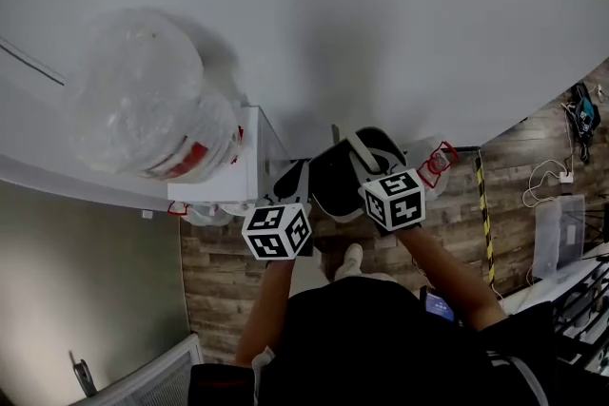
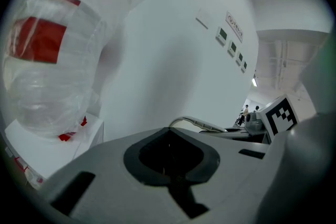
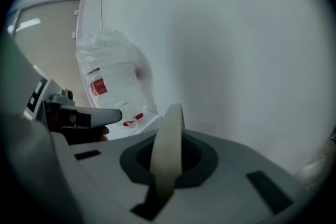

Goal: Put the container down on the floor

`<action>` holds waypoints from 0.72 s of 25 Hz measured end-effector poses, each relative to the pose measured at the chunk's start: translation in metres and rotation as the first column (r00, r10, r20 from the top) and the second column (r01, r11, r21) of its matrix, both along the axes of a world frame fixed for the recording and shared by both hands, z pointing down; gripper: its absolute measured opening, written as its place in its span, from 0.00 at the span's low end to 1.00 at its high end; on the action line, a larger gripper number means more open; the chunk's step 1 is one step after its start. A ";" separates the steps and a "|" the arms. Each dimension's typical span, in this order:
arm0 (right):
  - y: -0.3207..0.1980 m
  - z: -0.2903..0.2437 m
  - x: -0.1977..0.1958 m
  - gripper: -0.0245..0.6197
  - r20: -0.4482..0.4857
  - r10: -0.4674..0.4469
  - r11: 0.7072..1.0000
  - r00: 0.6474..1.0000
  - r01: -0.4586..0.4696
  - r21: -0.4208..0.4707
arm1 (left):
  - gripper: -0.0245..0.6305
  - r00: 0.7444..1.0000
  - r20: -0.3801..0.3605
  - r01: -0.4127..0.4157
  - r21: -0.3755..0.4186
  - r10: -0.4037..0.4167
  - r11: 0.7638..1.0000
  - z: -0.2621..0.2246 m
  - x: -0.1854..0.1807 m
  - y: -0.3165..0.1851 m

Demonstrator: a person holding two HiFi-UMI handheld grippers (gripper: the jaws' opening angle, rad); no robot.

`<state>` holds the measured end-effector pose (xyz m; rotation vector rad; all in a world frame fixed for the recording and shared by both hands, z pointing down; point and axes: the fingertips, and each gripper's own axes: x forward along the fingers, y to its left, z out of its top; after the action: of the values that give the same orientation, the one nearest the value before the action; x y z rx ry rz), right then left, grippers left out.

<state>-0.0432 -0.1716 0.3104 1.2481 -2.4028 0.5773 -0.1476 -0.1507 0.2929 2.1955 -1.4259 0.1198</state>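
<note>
The container (image 1: 335, 178) is a dark grey bin with a pale strap handle (image 1: 360, 150). It hangs in the air above the wood floor (image 1: 217, 273) and the person's shoe (image 1: 352, 258). My left gripper (image 1: 293, 182) holds its left side and my right gripper (image 1: 373, 168) its right side; the jaws are hidden at the rim. In the left gripper view the grey lid (image 2: 105, 181) with its dark recess (image 2: 170, 157) fills the bottom. The right gripper view shows the same lid (image 3: 231, 165), with the handle (image 3: 168, 149) standing upright.
A white pedestal (image 1: 228, 178) at the left carries a plastic-wrapped bucket with red labels (image 1: 152, 100). A white wall (image 1: 381, 24) stands just behind the container. Yellow-black tape (image 1: 481, 204) and cables (image 1: 547, 181) lie on the floor at the right.
</note>
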 end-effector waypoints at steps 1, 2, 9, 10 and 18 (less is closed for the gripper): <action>-0.002 0.004 -0.002 0.09 -0.004 0.008 1.000 1.000 -0.008 -0.011 | 0.06 1.000 -0.003 -0.012 -0.014 0.012 1.000 0.005 -0.001 -0.003; -0.004 0.009 -0.005 0.09 -0.006 0.017 1.000 1.000 -0.017 -0.022 | 0.06 1.000 -0.006 -0.023 -0.029 0.022 0.999 0.010 -0.003 -0.006; -0.015 0.045 -0.018 0.09 -0.026 0.069 0.993 0.997 -0.071 -0.097 | 0.06 0.997 -0.022 -0.082 -0.108 0.080 0.991 0.046 -0.014 -0.028; -0.017 0.051 -0.020 0.09 -0.030 0.073 0.991 0.997 -0.076 -0.110 | 0.06 0.996 -0.022 -0.089 -0.121 0.087 0.989 0.052 -0.014 -0.029; -0.015 0.105 -0.019 0.09 -0.057 0.120 0.970 0.991 -0.129 -0.206 | 0.06 0.989 -0.019 -0.148 -0.196 0.147 0.969 0.113 -0.004 -0.028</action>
<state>-0.0622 -0.1869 0.4155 1.3107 -2.1729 0.8086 -0.1521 -0.1792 0.4061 2.1337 -1.1922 0.2958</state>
